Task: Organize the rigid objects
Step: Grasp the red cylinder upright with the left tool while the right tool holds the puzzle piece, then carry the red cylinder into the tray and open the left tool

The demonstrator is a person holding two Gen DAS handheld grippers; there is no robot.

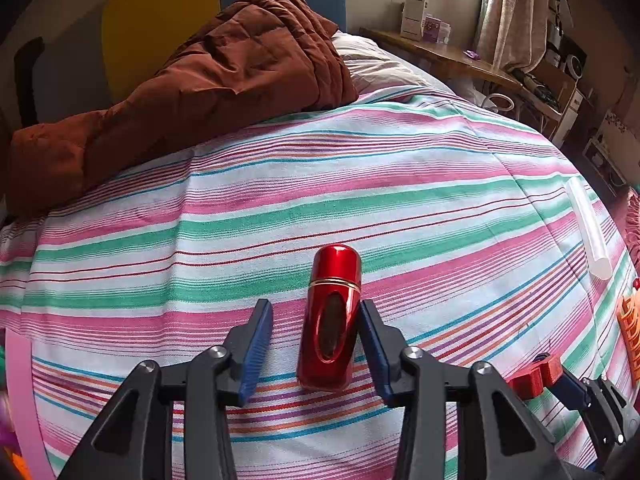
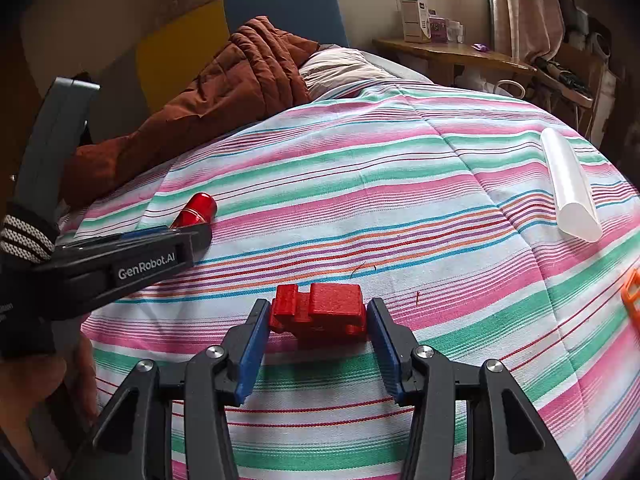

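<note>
Jaws spread, left gripper [image 1: 316,344] is straddling the red capsule [image 1: 331,320]; right gripper [image 2: 318,342] is bracketing the red block [image 2: 320,312] at twelve o'clock, both needing to close.

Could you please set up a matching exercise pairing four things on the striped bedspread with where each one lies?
Things:
1. red metallic capsule
2. red plastic block
3. clear tube
4. brown quilt

Places:
A. far right of the bedspread, lying flat
B. between the fingers of the right gripper
C. bunched up at the head of the bed
D. between the fingers of the left gripper

Pairs: 1-D, 2-B, 3-A, 4-C
</note>
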